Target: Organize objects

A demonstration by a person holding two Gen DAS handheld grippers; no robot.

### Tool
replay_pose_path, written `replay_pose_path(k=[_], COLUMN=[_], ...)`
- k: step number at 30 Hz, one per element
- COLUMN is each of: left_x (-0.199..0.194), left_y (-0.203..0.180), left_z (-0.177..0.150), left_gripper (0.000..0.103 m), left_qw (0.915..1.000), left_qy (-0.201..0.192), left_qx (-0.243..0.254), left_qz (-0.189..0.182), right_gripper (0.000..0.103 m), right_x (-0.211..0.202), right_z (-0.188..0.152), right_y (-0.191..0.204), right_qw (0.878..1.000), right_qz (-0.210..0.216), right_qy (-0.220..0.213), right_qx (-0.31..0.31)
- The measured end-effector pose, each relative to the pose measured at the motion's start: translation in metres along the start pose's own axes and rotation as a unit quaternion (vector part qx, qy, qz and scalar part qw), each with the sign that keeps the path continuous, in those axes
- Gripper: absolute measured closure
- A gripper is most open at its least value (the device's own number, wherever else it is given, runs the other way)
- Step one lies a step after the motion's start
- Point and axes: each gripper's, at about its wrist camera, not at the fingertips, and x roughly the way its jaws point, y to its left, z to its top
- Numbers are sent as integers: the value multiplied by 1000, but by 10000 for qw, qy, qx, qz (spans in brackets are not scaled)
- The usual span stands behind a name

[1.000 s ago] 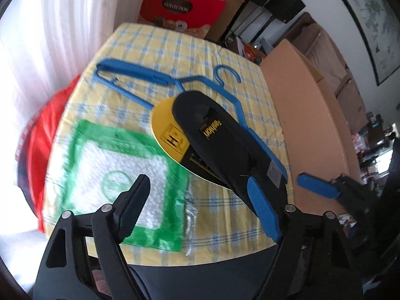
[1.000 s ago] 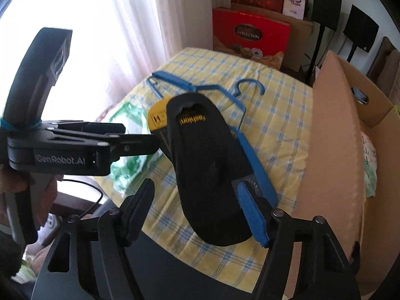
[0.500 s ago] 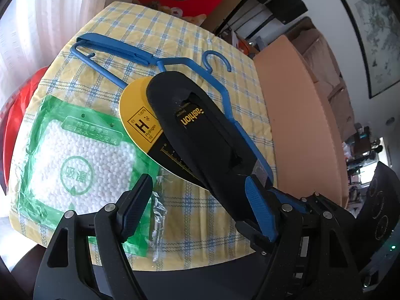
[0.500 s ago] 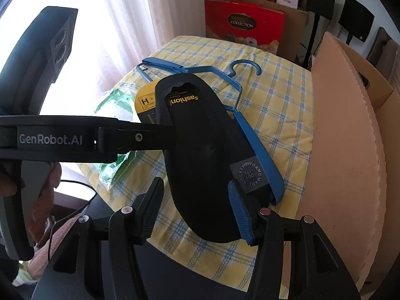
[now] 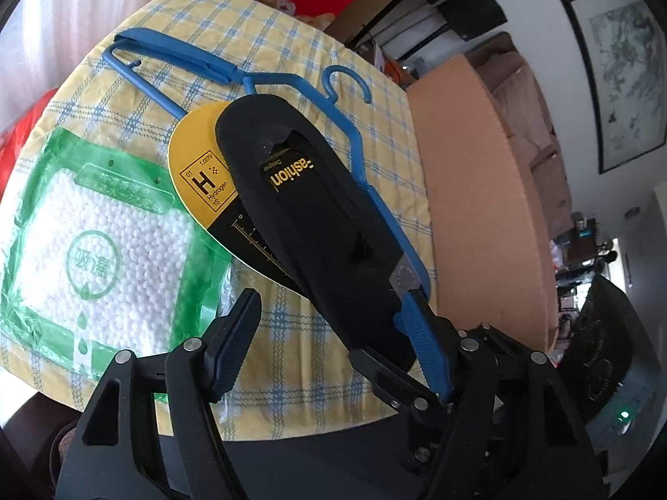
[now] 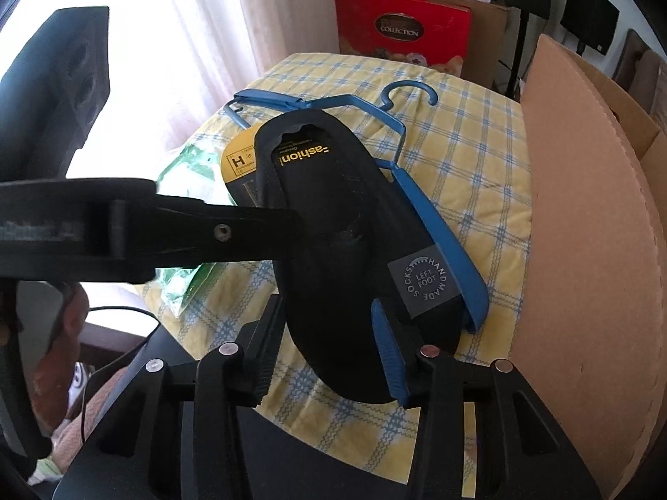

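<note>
Right wrist view: the right gripper point(image 6: 325, 343) is closing around the near heel of the black insole point(image 6: 333, 225), pads not yet pressing. It lies over the blue hanger point(image 6: 429, 225) on the checked table point(image 6: 471, 158). Likely light and floppy; gripping the heel edge seems best.

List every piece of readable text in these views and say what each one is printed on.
"ashion", first letter unclear: black insole card, in gold.
"HANDMADE SOCKS", "LEFT FOOT": grey sticker on that card.
"H", "Hydrogen", "01", "1.0079": yellow card.
"COLLECTION": red gift box.
"吸湿": green desiccant bag; its upper line is blurred.
Lettering on the left tongs: blurred, unreadable.
</note>
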Motion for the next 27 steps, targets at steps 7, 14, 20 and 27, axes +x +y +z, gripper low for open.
replay_pose_path(k=[7,14,20,27], left_x=[16,25,20,-7], left_y=[-1,10,22,11], left_z=[0,3,2,2], left_gripper=[37,60,88,92], left_qw=[9997,9962,9927,9953], left_qy=[30,-40,-192,-423], left_qx=[-237,-726,-988,-582], left_qz=[-108,-489,-668,-640], right_gripper=[59,59,59,46], right_x=[1,1,-7,-23], right_z=[-1,-3,-2,0], right_y=[-1,-6,-7,-8], right_qw=[10000,9998,9996,9985], right_qz=[-14,140,215,451], right_qy=[10,14,-39,-166], right_qx=[-8,139,159,262])
